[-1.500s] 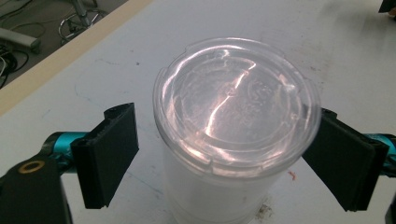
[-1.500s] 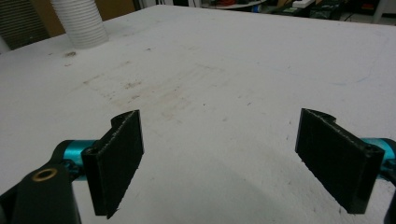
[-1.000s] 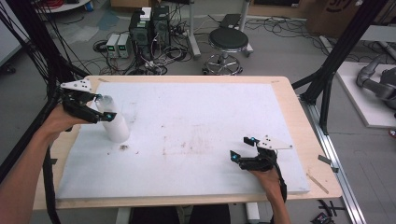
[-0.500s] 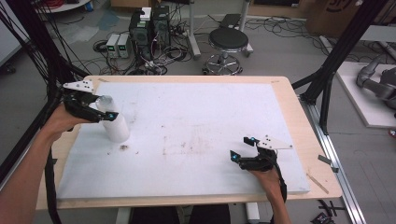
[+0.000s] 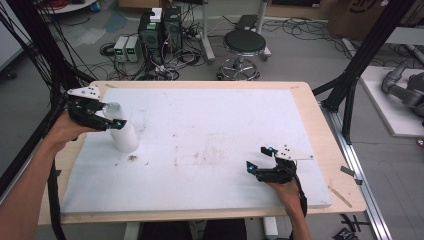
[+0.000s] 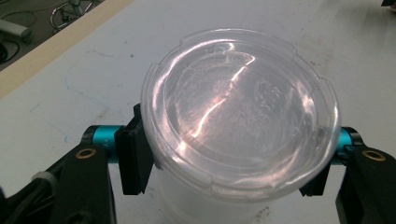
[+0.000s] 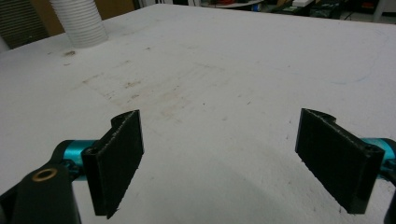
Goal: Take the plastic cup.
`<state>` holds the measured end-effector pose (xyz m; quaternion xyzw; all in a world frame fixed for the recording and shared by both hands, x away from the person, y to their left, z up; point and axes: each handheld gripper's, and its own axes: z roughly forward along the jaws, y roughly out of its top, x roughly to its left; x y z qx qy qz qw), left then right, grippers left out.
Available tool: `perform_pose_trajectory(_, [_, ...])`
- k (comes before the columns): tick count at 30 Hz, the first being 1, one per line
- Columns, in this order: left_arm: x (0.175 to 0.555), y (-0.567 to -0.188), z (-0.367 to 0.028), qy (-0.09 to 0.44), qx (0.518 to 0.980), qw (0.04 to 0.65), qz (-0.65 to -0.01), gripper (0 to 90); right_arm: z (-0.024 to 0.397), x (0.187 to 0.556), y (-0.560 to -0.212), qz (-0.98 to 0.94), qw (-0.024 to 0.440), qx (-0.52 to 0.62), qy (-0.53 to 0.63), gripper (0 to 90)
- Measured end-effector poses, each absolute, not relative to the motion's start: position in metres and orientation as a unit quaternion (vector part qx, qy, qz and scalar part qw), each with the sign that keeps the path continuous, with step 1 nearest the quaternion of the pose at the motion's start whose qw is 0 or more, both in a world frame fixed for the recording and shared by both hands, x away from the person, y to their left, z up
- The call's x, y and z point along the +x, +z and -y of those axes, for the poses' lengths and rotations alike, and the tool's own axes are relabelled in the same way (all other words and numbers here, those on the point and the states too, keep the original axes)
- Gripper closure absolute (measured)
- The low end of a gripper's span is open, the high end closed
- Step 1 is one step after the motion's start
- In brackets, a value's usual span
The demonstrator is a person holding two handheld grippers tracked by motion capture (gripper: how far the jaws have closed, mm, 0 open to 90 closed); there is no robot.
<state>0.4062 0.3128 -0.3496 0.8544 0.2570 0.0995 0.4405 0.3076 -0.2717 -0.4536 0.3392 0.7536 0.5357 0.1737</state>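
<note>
At the left of the high view the left gripper (image 5: 111, 116), jaws just closing, now clamps the lidded plastic cup (image 5: 124, 135), not yet lifted; the right gripper (image 5: 260, 158) waits open.

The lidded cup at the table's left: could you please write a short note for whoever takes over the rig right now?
Left claw: its jaws have just been closing and now sit on both sides of the translucent lidded cup, just under the lid's rim, pads against the wall.
Right claw: open, nothing between its jaws, low over the white board near its front right.
Cup: upright on the board's left side, clear lid on.
Done: the cup appears gripped.
Left: it has not been lifted or moved; where it goes next I cannot tell.
</note>
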Motion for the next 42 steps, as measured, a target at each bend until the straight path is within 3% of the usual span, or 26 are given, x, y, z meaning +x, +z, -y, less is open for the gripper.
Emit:
perform_pose_trajectory(17, [0.404,-0.332,-0.311,0.104,0.852,0.444,-0.257,34.7,0.272,0.308,-0.454,-0.753,0.173,0.340,0.536,14.9])
perform_pose_trajectory(42, [0.386,-0.218,-0.306,0.149,0.847,0.449,-0.243,36.0,0.272,0.308,-0.454,-0.753,0.168,0.341,0.537,14.9])
